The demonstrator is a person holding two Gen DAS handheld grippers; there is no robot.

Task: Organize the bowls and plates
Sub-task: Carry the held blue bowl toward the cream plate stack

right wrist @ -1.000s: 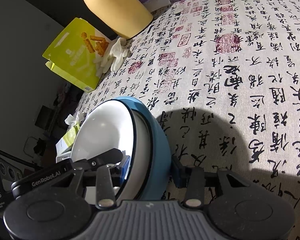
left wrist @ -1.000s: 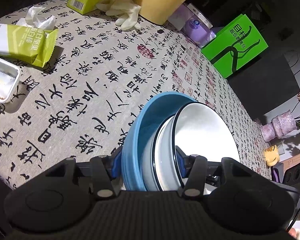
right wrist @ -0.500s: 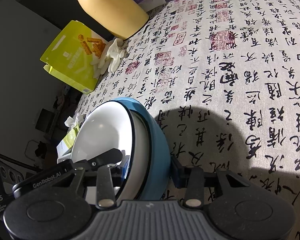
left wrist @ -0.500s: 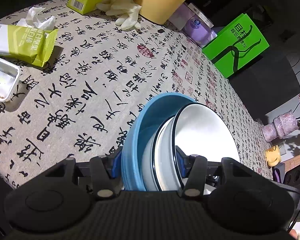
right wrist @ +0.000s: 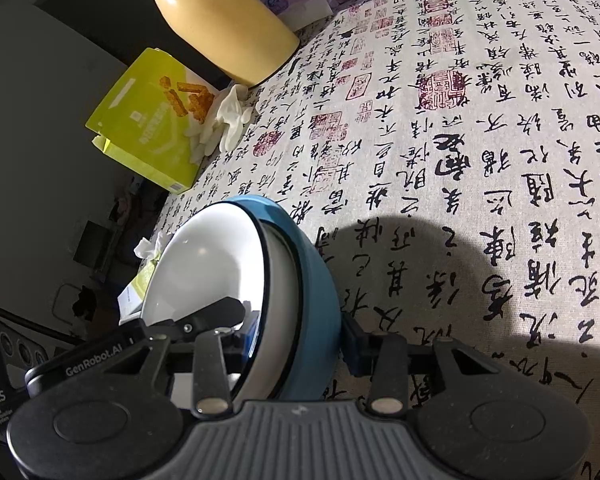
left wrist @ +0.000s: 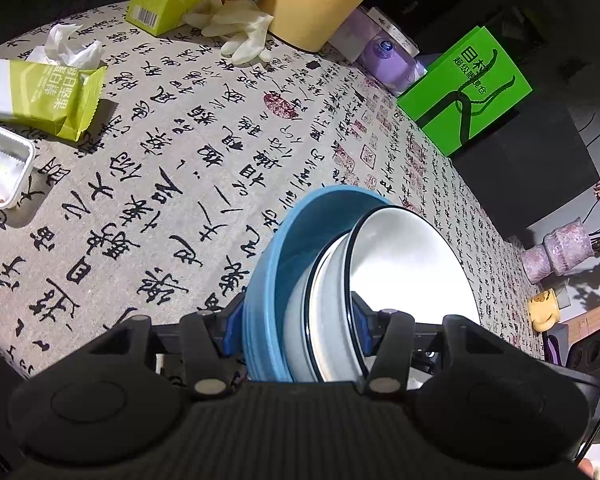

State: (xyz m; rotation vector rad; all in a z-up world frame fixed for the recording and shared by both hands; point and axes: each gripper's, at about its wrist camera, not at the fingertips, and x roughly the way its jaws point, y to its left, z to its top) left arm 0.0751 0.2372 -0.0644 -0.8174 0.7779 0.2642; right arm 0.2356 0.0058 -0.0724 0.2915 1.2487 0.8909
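A stack of nested bowls hangs above the calligraphy-print tablecloth [left wrist: 172,184], gripped from two opposite sides. The outer one is a blue bowl [left wrist: 266,280], and white bowls with black rims [left wrist: 408,268] sit inside it. My left gripper [left wrist: 300,330] is shut on the stack's rim, one finger on the blue wall and the other inside the white bowl. From the other side, my right gripper [right wrist: 302,338] is shut on the same stack: blue bowl [right wrist: 316,280], white bowl [right wrist: 208,264]. The stack casts a shadow on the cloth below.
At the table's far edge stand a yellow jug [right wrist: 220,24], a yellow-green snack box [right wrist: 148,120], white gloves [left wrist: 240,28], purple tissue packs [left wrist: 384,56] and a green bag [left wrist: 464,88]. A tissue pack [left wrist: 40,96] and clear tray [left wrist: 0,168] lie left.
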